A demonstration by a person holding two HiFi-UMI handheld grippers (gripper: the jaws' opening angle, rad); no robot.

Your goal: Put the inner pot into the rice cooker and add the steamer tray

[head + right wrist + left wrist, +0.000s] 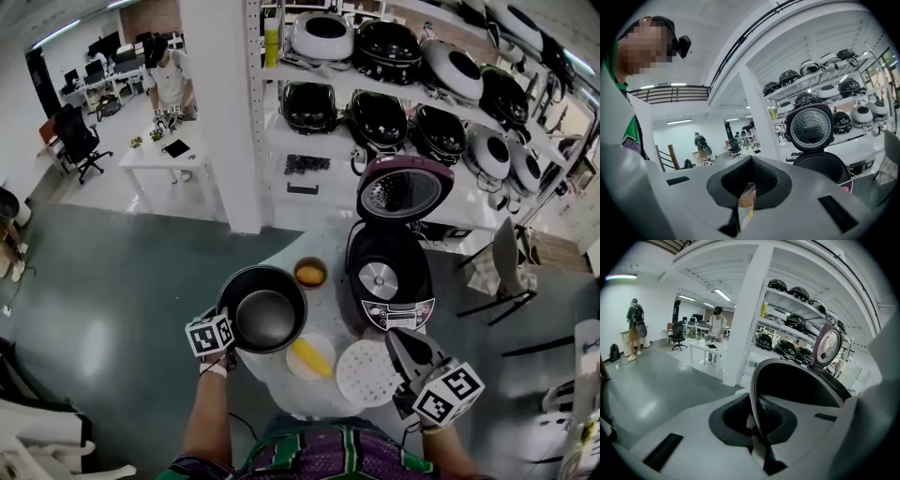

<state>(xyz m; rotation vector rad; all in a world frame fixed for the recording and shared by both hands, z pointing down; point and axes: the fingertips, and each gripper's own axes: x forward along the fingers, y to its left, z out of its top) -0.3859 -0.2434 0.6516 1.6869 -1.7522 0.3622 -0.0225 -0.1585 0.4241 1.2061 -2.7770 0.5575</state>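
The left claw (228,328) is clamped on the near rim of the inner pot (263,308). The left gripper view shows the thin metal edge pinched between its two pads (757,425), with the pot's dark hollow (797,385) opening toward 2 o'clock. In the head view the pot sits over the 9 o'clock edge of the round white counter (323,398), its mouth facing up.

The rice cooker (388,274) stands at 3 o'clock from the pot, well apart from it. Its lid (404,187) is raised at 12 o'clock and its chamber is open.

The steamer tray (367,372), a white perforated disc, lies flat on the counter at 6 o'clock from the cooker. The right claw (394,336) hovers just above the tray's 1 o'clock edge. Its jaws are pressed together with nothing between them, as the right gripper view (746,199) shows.

A small bowl (310,273) holding something orange sits at 9 o'clock from the cooker. A plate (298,366) with a yellow item lies between the pot and the tray.
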